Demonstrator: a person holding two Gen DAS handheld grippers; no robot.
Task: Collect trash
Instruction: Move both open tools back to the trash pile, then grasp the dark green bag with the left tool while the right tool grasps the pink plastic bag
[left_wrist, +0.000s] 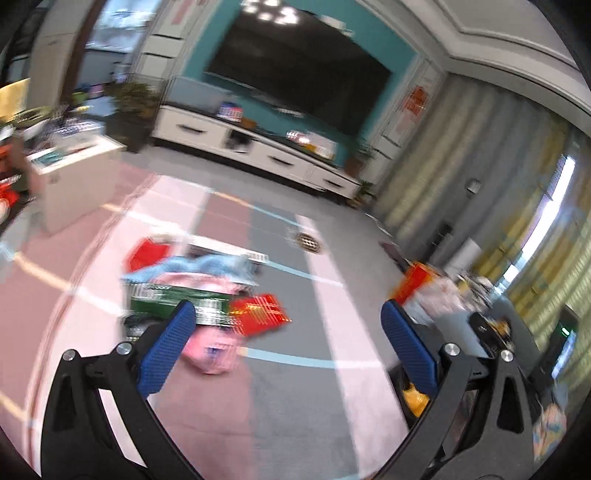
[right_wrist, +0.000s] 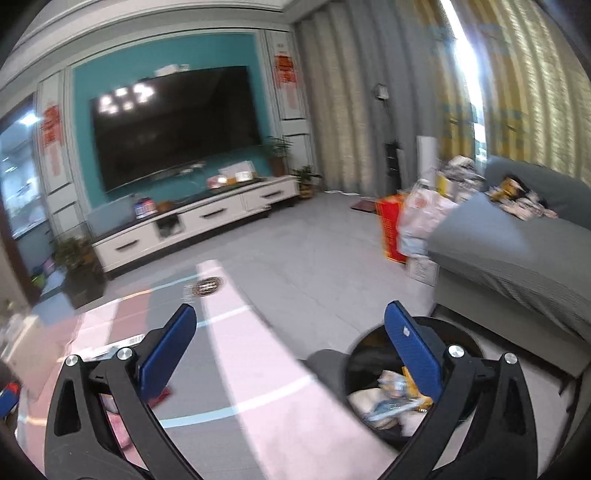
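1. Here's the trash: a loose pile (left_wrist: 199, 291) on the patterned floor mat (left_wrist: 280, 387), sitting at about 9 o'clock in the left wrist view. Red wrappers (left_wrist: 260, 314), a green packet (left_wrist: 173, 297), a pink wrapper (left_wrist: 212, 350) and a blue cloth (left_wrist: 195, 267) are draped over one another. It's all smeared with motion blur, so edges are hard to read.

2. Left gripper (left_wrist: 288, 314) is spread wide, nothing between its blue pads, and its left pad overlaps the pile in the picture. Whether it touches, I cannot tell.

3. Risk one: closing on this heap blind. The pieces overlap, so a pinch may snag the cloth along with a wrapper, or drag the lot across the mat.

4. Risk two: thin foil lying flat. The pads could slide over it and come up empty.

5. Over to the right gripper (right_wrist: 291, 317), also gaping wide and carrying nothing. The black bin (right_wrist: 410, 387) sits at 5 o'clock in its view, partly behind the right pad, already holding crumpled wrappers (right_wrist: 388, 398).

6. Risk three: the bin's near rim is hidden by the pad; a careless swing could knock it or drop trash outside.

7. Further out, a round floor drain (right_wrist: 207, 286) at 11 o'clock, the sofa (right_wrist: 517, 251) at 3 o'clock with clutter heaped on it.
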